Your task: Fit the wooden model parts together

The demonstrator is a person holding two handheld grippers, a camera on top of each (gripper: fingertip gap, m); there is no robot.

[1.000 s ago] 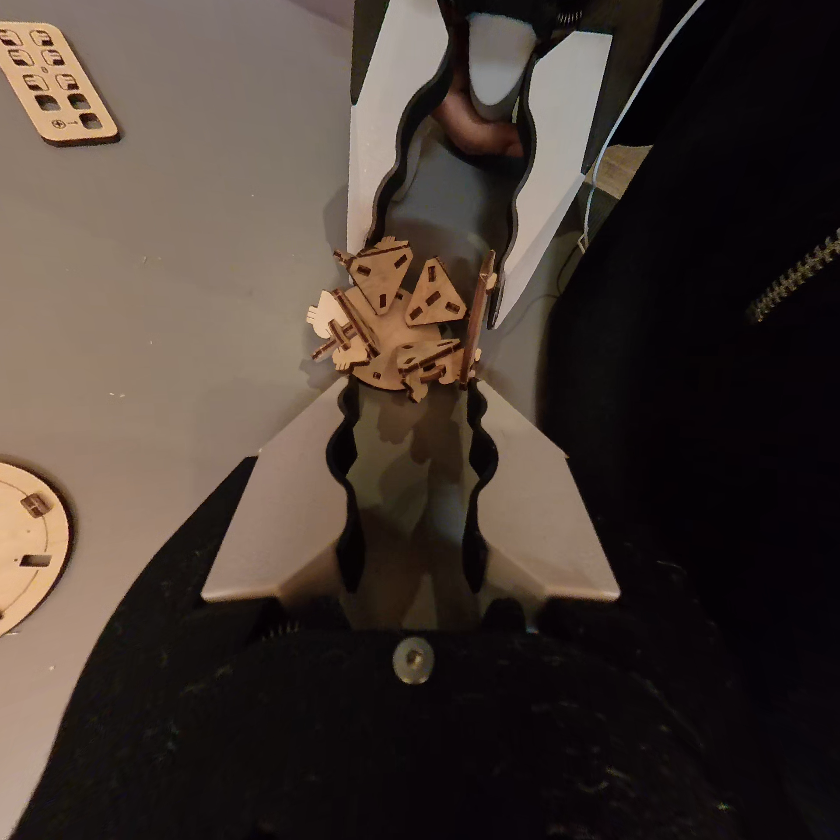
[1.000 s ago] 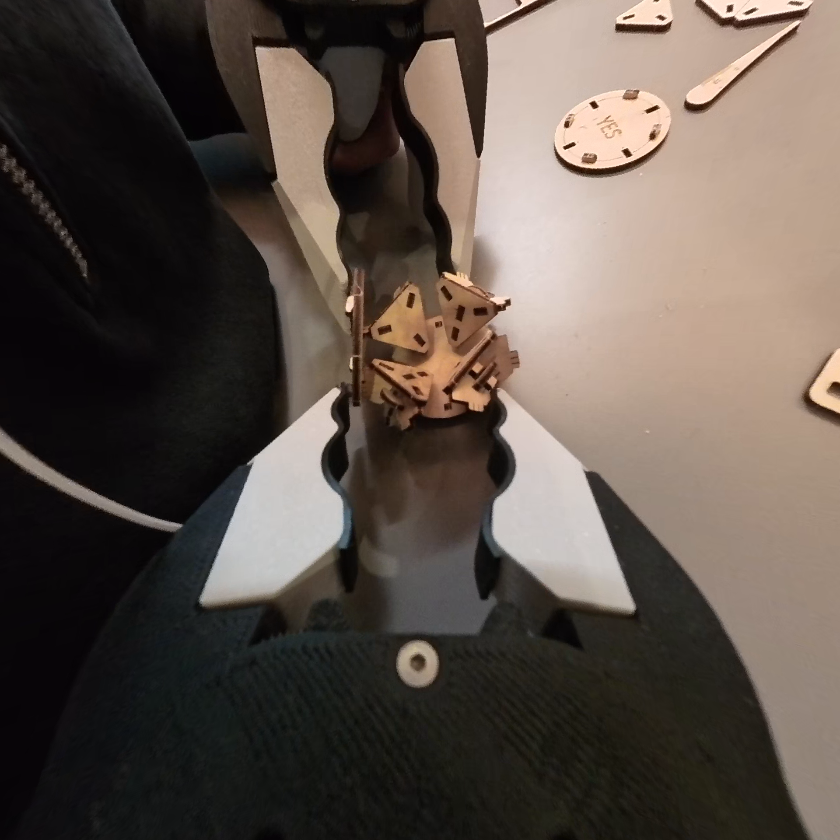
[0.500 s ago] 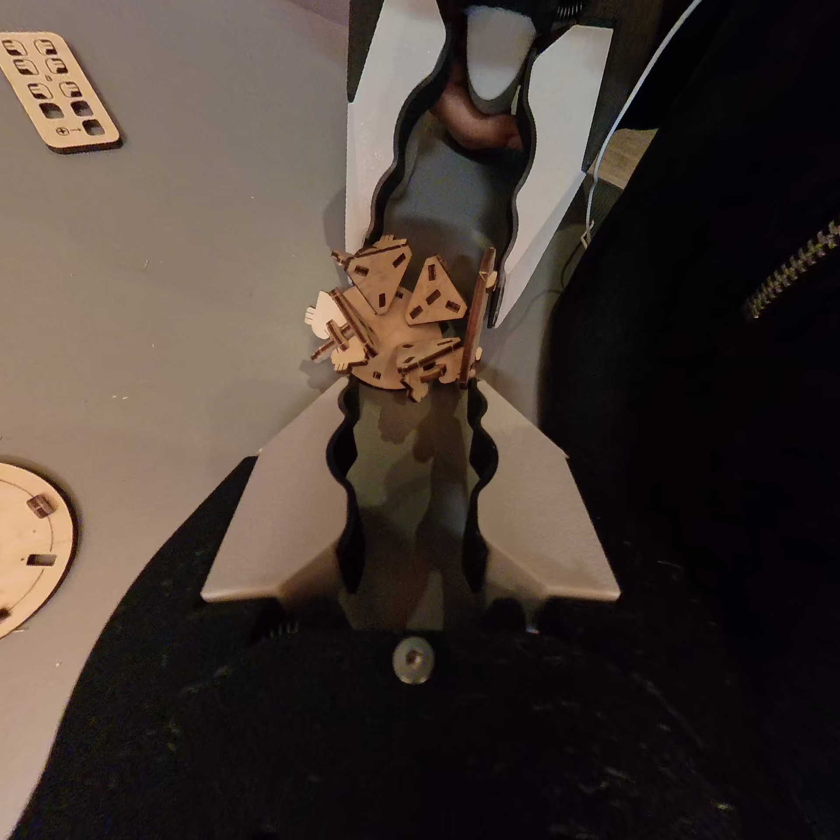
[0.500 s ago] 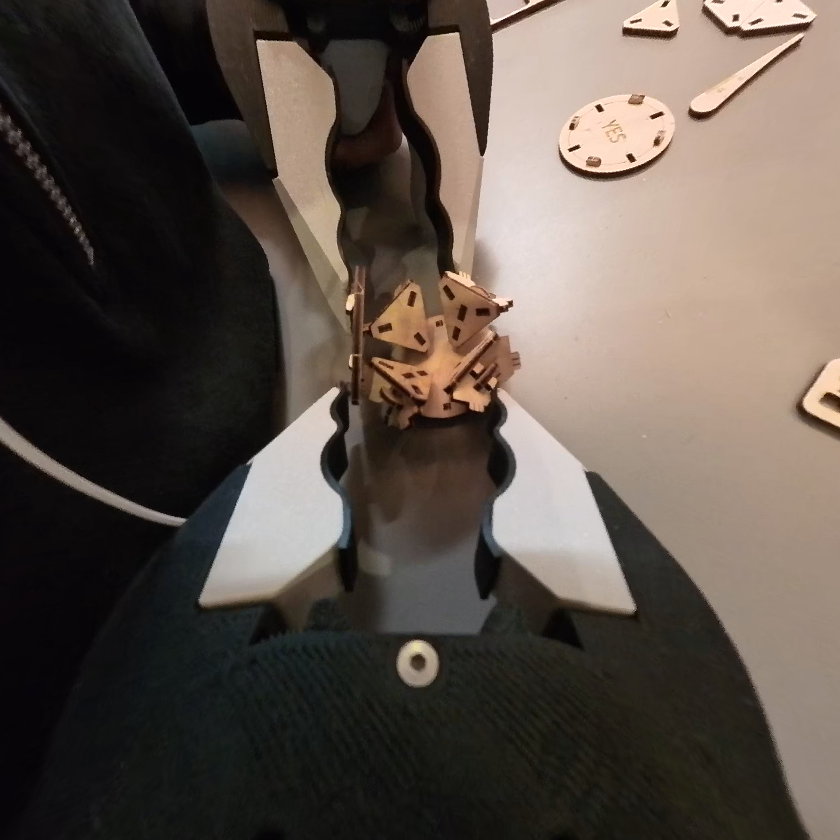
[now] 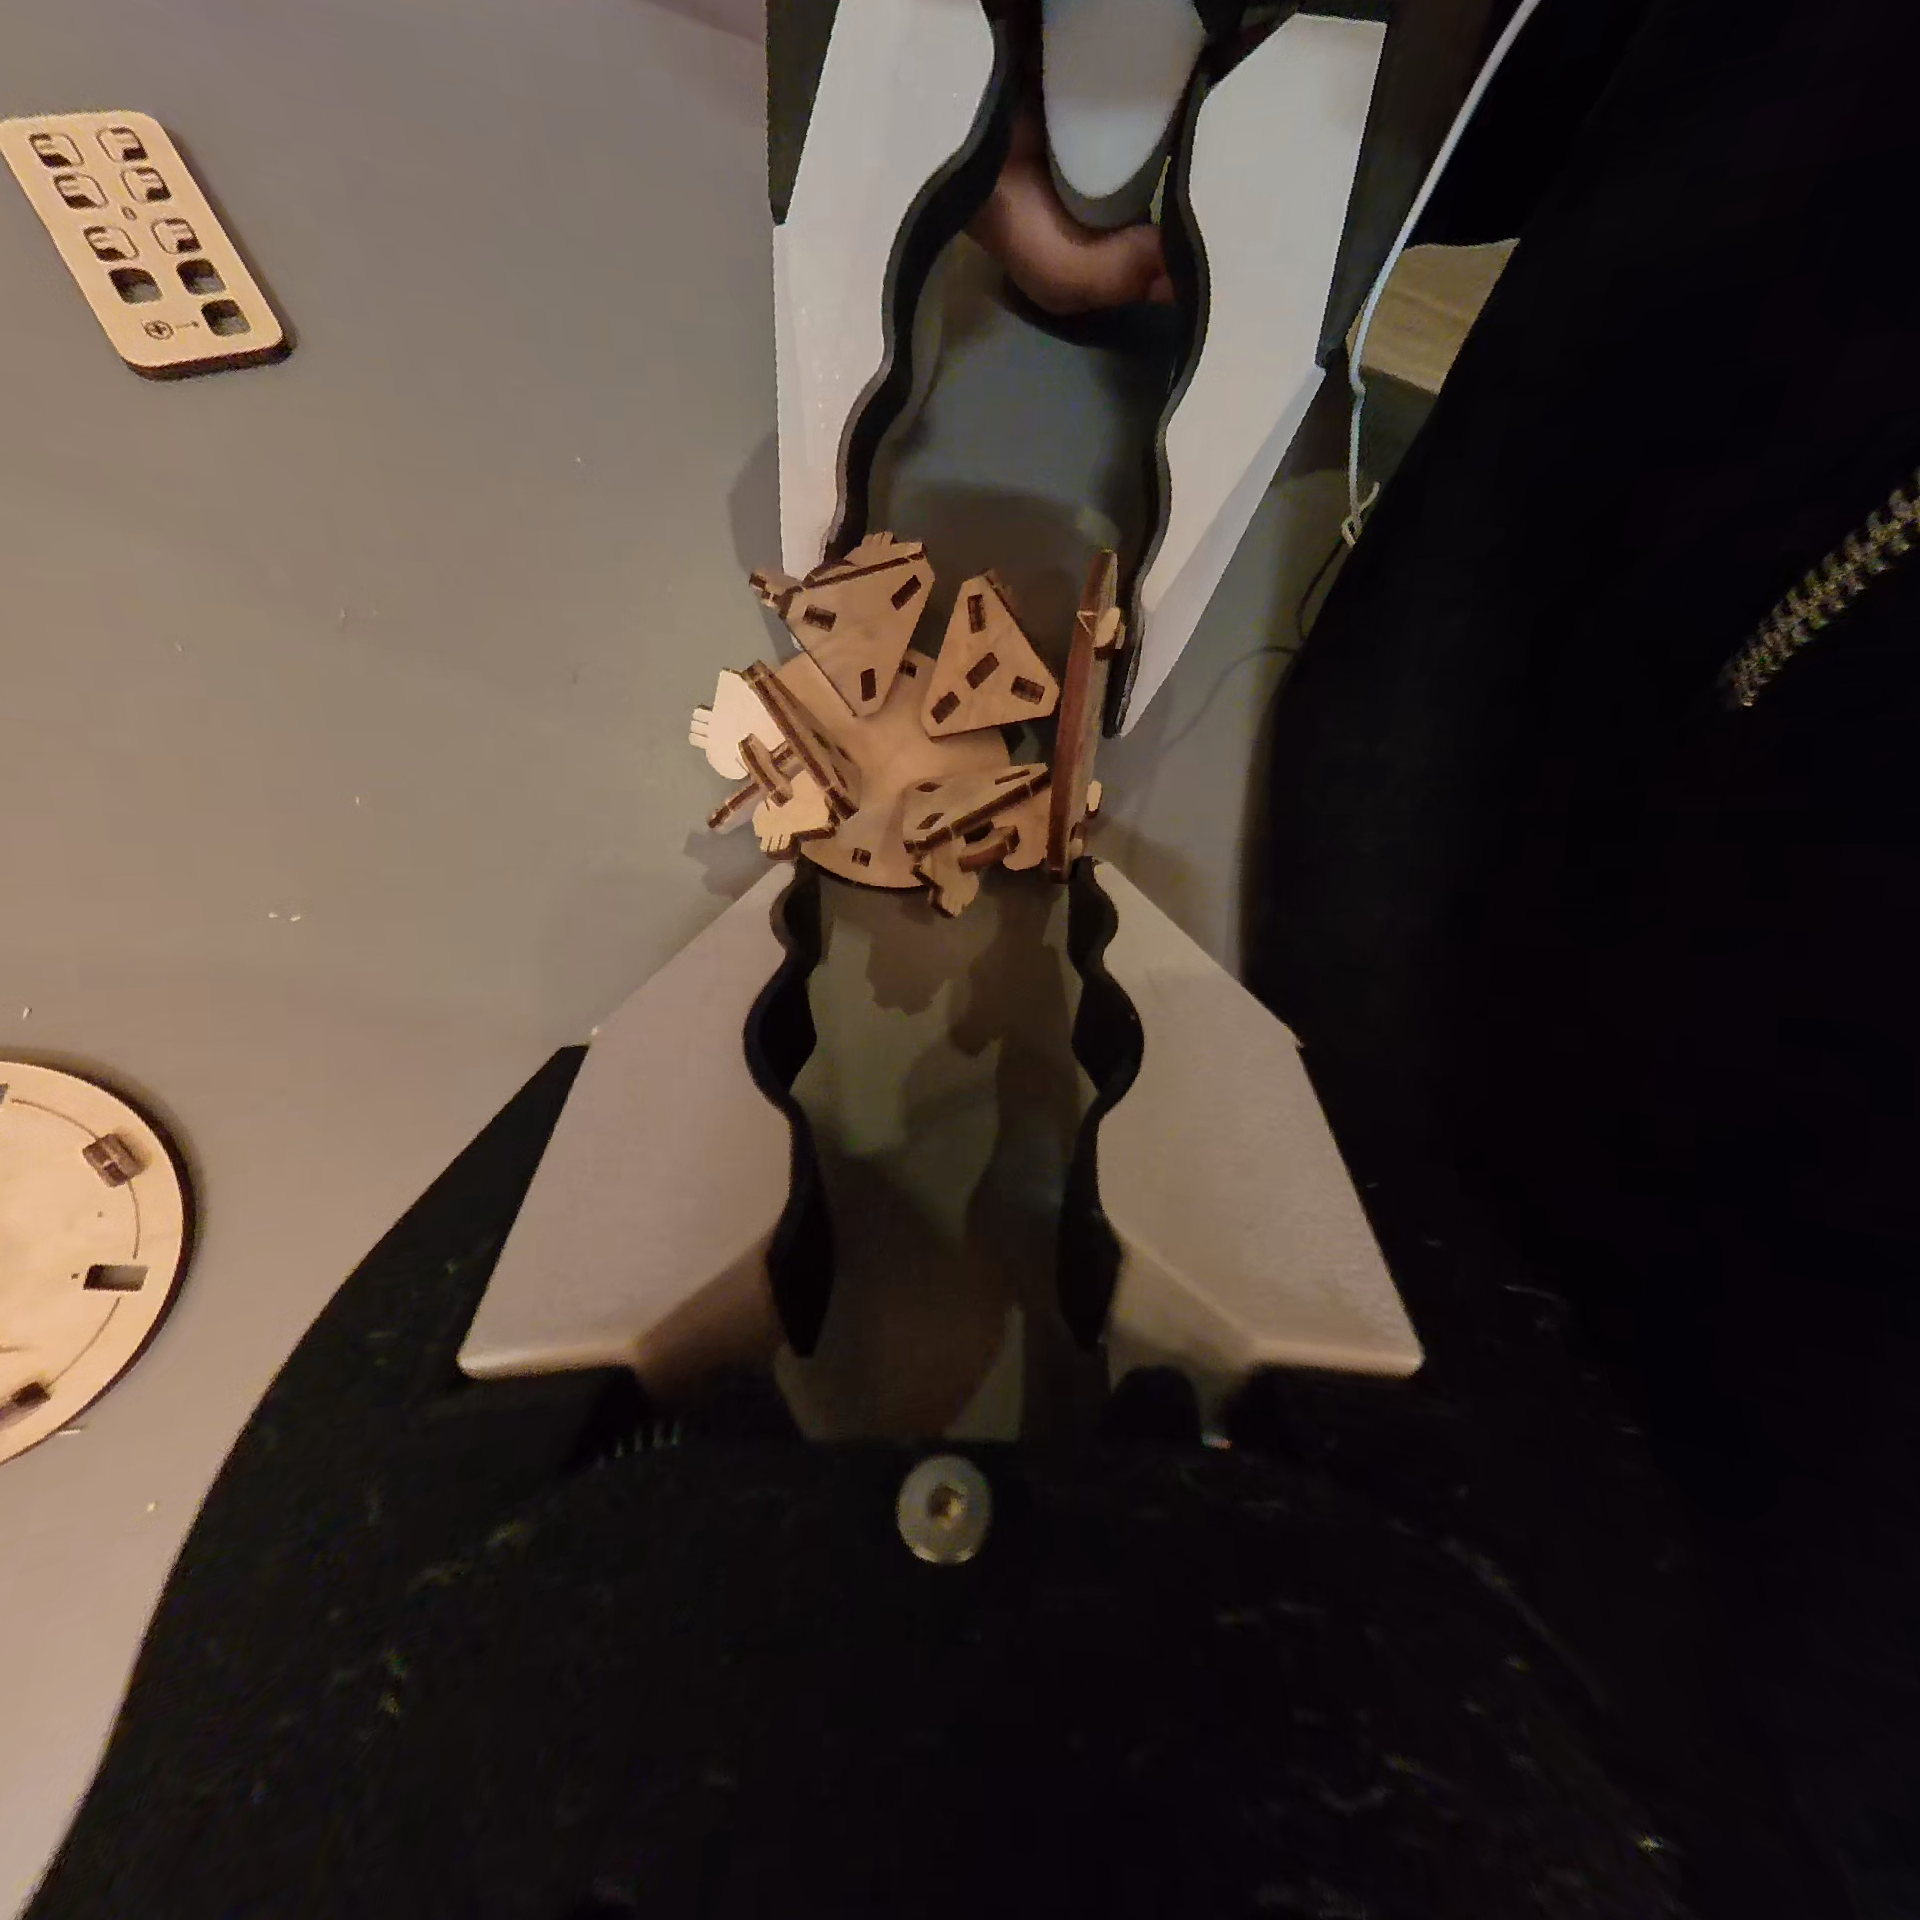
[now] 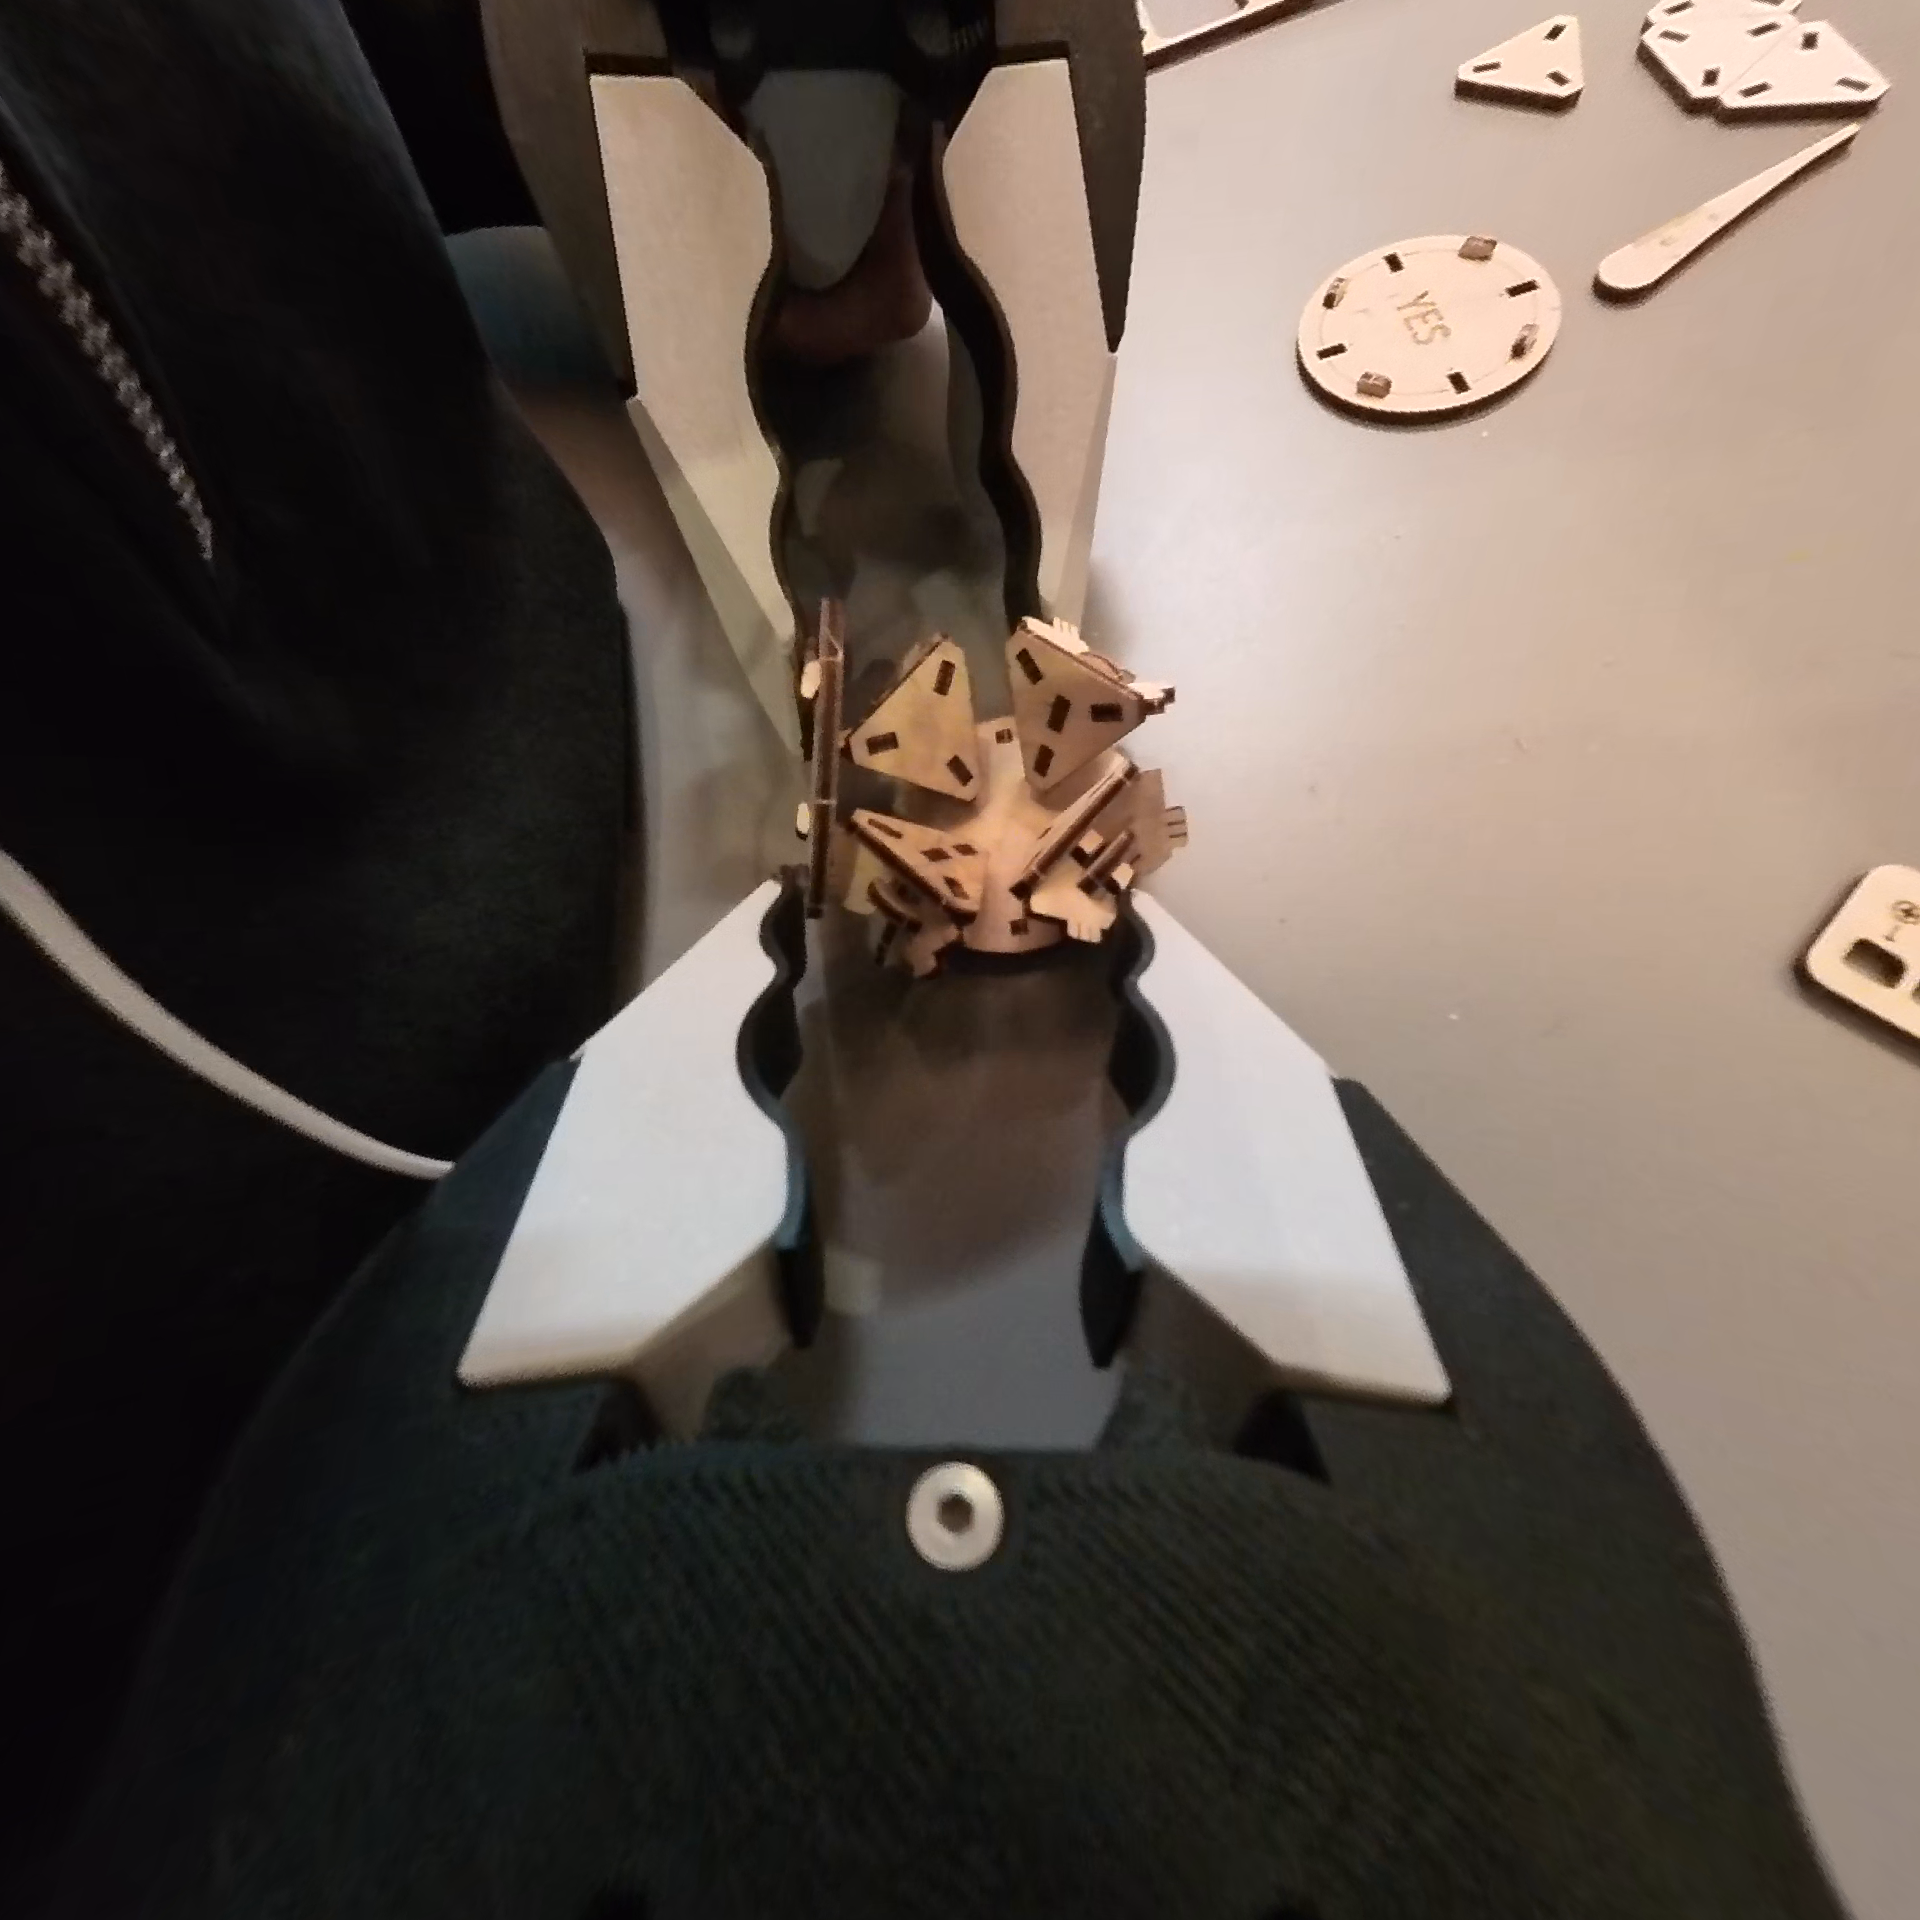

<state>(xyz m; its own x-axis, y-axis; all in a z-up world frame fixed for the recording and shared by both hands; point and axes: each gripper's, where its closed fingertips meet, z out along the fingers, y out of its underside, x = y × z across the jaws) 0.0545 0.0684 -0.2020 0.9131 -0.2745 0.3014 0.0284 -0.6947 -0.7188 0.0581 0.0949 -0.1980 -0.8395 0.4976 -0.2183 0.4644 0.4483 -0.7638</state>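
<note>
Grey table (image 5: 416, 675), dim light. We see both grippers meeting tip to tip on one wooden puzzle assembly (image 5: 904, 727): round base with slotted triangular plates. Left gripper (image 5: 935, 883) and right gripper (image 6: 961, 925) are each part open, tips at the assembly's near edge; firm pressing we cannot tell. Loose wooden disc (image 6: 1429, 327) lies well apart.

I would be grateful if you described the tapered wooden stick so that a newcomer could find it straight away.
On the grey table, find the round wooden disc at the far right. The tapered wooden stick lies just right of it, near the flat triangular pieces; it alone is long and thin, narrowing to a point.
</note>
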